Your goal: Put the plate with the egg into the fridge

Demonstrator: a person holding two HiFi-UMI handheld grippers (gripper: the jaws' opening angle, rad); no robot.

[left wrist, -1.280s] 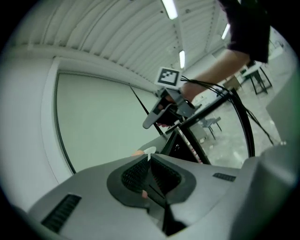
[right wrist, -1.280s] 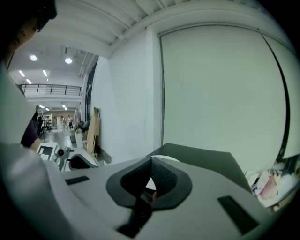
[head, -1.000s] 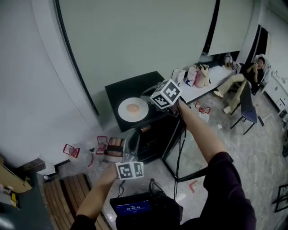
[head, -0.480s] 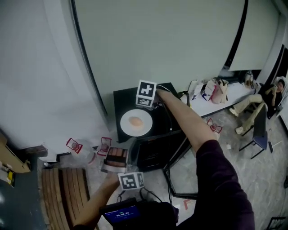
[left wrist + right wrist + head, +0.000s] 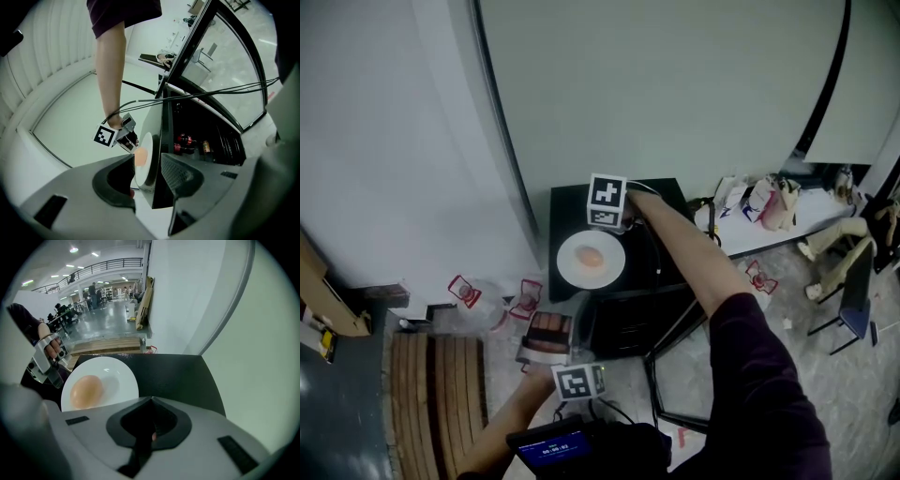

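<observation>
right claw (image 5: 151, 403): jaws together, empty | plate (image 5: 119, 376) with egg (image 5: 86, 391): on black fridge top (image 5: 183, 378), just beside claw

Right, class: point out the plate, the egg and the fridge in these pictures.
plate (image 5: 121, 377), right gripper view, bare white surface beside the egg.
egg (image 5: 86, 391), right gripper view, its middle.
fridge (image 5: 176, 376), right gripper view, black top surface.

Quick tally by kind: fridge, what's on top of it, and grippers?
Fridge: 1
Plate: 1
Egg: 1
Grippers: 2 (left gripper, right gripper)
Total: 5
</observation>
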